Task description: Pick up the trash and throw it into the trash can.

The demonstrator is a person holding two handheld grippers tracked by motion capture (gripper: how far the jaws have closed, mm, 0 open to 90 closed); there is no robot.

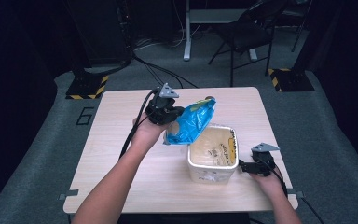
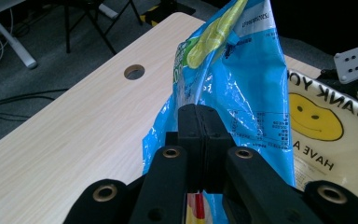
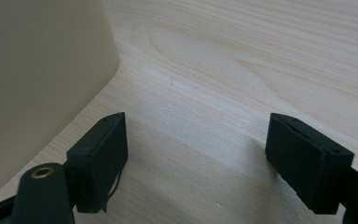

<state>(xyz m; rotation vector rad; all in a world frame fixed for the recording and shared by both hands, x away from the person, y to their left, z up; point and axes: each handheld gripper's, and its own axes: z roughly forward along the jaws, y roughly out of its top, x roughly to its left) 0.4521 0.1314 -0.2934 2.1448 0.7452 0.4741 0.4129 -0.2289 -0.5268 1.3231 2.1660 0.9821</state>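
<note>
Here a blue snack bag (image 1: 190,122) is being held tilted above the desk, its lower end hanging over the near-left rim of a cream plastic bin (image 1: 213,158). In the left gripper view the bag (image 2: 242,88) is being pinched by the left tool (image 2: 203,135), whose jaws are pressed together on the crinkled foil; a yellow and green print is being shown near the bag's top. The bin is being lined with a pale carrier bag (image 2: 335,135) printed with a yellow smiley face and dark lettering.

The bin is standing on the near-right part of a light wooden desk (image 1: 121,158), and a round cable hole (image 2: 134,71) is being shown in the desk's top in the left gripper view. The left tool (image 1: 170,112) is being held up by a hand just left of the bag, with its black cable trailing down along the forearm.

The right tool (image 1: 243,166) is being rested low on the desk just beside the bin's right wall. In the right gripper view its jaws (image 3: 196,158) are being kept wide apart with nothing between them but bare wood, and the bin's wall (image 3: 37,79) is standing just left of the left jaw; whether it is being touched cannot be told.

Beyond the desk, grey carpet (image 1: 317,116), a folding chair (image 1: 247,32), another table's legs and yellow-and-black striped stand bases are being seen in a dim room.
</note>
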